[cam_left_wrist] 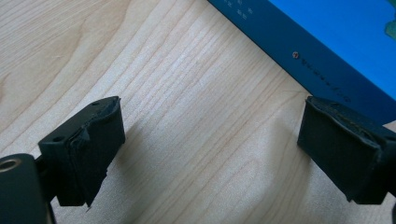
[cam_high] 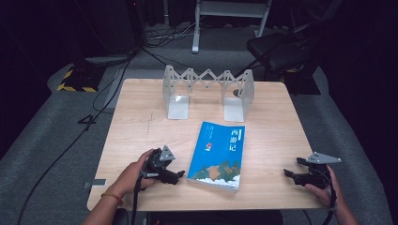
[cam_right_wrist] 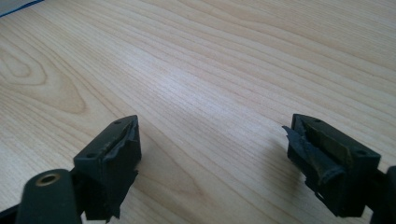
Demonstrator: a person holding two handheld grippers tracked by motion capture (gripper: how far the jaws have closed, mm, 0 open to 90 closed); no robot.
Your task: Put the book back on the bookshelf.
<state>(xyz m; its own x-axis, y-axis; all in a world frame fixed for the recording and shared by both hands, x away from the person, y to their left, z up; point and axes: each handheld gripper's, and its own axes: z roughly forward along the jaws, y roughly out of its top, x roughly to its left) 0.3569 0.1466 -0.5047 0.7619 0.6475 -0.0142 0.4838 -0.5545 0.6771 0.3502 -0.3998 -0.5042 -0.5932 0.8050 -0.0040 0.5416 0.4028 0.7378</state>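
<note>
A blue book (cam_high: 217, 155) with white characters on its cover lies flat near the middle of the wooden table (cam_high: 141, 117). My left gripper (cam_high: 177, 176) rests on the table just left of the book's near corner, jaws open and empty. In the left gripper view the book's blue spine (cam_left_wrist: 299, 51) runs past the open gripper (cam_left_wrist: 210, 154), apart from the pads. My right gripper (cam_high: 290, 174) sits at the table's right front, well right of the book, open with nothing between its jaws (cam_right_wrist: 215, 163).
An expandable metal book stand (cam_high: 209, 91) stands at the back of the table, its two upright ends facing me. Bare wood separates it from the book. A dark chair (cam_high: 281, 47) and cables lie on the floor beyond the table.
</note>
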